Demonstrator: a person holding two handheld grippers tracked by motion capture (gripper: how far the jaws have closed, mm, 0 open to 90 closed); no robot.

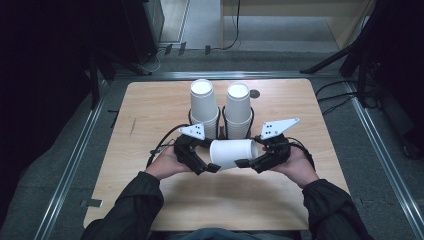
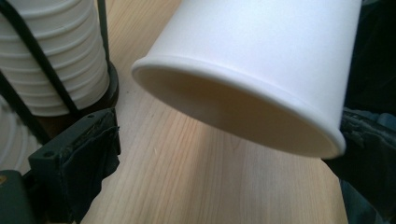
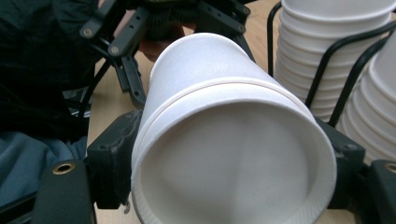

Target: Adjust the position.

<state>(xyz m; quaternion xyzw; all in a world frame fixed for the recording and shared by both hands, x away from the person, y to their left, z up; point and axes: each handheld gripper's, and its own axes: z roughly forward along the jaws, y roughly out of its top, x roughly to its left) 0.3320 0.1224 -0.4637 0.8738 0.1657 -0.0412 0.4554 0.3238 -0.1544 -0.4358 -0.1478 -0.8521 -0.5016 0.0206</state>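
Two stacks of white paper cups stand in black wire holders at the far side of the wooden desk. One white paper cup lies sideways above the desk, between both claws. Right claw clamps its base end; left claw is spread around the rim, likely steadying or separating nested cups.

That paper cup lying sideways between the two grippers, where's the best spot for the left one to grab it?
Probably at the rim end. The paper cup lies on its side above the table, with its open mouth toward the left gripper. The rolled rim is the stiffest part, so I'd come in from the left with one jaw inside the mouth and one outside.
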